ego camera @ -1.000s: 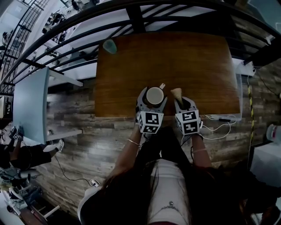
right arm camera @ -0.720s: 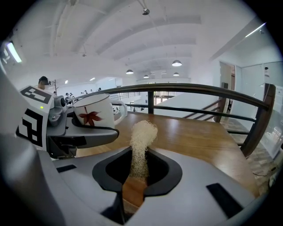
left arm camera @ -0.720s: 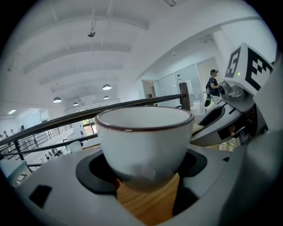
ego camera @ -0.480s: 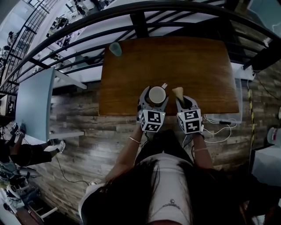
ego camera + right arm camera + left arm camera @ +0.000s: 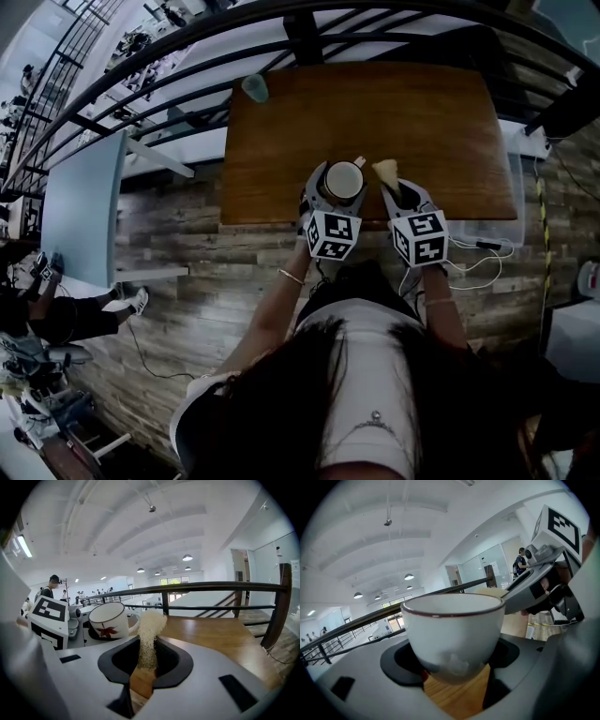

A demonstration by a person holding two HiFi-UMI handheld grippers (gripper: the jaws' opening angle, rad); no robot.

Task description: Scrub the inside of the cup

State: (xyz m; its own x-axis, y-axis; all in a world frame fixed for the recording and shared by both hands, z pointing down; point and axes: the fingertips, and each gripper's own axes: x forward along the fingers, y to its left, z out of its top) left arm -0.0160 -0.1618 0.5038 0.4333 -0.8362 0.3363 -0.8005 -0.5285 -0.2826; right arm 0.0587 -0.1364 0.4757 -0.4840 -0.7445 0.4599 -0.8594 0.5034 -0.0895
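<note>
A white cup [image 5: 344, 178] with a dark rim and a red leaf print [image 5: 108, 619] stands upright between the wide-set jaws of my left gripper [image 5: 334, 208], which is shut on its sides [image 5: 452, 630]. The cup's handle points toward the right gripper. My right gripper [image 5: 398, 195] is shut on a pale, fibrous scrubber [image 5: 149, 634] that sticks up out of its jaws. The scrubber's tip [image 5: 385, 170] lies just right of the cup, outside it. Both grippers are near the front edge of the wooden table [image 5: 422, 112].
A teal cup [image 5: 254, 88] stands at the table's far left corner. A black railing [image 5: 187, 56] runs behind the table. White cables [image 5: 478, 246] lie off the table's right front corner. A light panel [image 5: 84, 211] stands to the left.
The head view has shifted a little, so the table sits further right and higher in the picture. Both grippers keep their holds and their places at the table's front edge.
</note>
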